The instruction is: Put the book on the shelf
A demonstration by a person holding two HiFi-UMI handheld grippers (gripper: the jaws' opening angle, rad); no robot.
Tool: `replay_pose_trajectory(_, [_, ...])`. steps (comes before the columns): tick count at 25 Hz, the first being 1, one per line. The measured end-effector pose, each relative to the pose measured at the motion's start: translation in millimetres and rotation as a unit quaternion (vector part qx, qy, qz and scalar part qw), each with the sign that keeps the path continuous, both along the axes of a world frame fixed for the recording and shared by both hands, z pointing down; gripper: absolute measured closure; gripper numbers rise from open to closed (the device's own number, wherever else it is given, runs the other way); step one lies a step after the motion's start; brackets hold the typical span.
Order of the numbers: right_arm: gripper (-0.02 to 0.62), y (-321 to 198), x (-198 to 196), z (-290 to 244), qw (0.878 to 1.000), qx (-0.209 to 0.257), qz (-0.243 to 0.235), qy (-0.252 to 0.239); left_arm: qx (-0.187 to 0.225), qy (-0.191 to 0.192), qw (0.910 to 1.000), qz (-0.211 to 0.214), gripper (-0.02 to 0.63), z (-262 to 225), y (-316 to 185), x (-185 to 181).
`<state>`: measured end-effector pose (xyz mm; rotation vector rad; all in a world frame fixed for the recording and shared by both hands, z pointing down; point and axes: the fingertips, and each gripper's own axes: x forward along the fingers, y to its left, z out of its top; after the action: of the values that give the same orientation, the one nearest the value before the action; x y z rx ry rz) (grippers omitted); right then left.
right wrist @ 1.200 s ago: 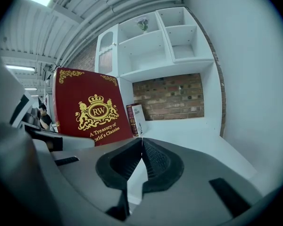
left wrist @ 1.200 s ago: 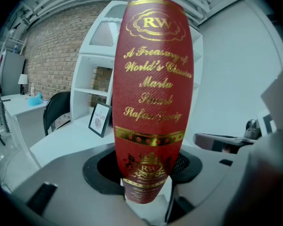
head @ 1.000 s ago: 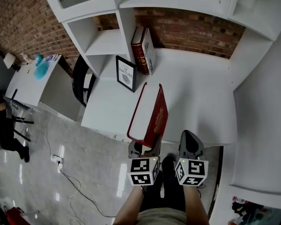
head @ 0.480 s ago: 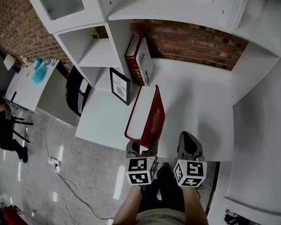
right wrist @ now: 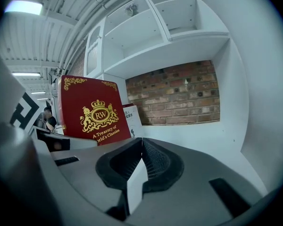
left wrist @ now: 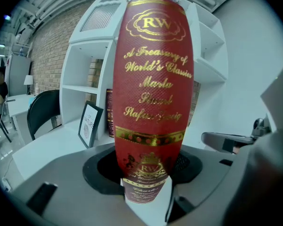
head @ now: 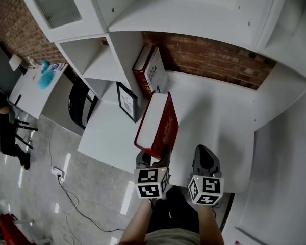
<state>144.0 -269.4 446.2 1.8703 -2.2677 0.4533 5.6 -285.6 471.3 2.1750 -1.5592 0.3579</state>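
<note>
Our left gripper (head: 154,158) clamps and hides the red book's (head: 158,122) near end. Its long axis points toward the table's (head: 217,119) back edge. Our right gripper (head: 205,156) is closed, empty.

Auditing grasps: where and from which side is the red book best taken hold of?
Probably at the spine's near end, from the person's side, as the left gripper does: the red book is narrow across its covers, so the jaws span it.
</note>
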Motion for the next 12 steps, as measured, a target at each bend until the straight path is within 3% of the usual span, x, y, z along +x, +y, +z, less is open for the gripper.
replay_pose_trajectory(12, [0.578,-30,6,9,1.000,-0.006,-0.016,-0.011,-0.002,-0.008,0.9998,-0.016,0.362,6,-35,10])
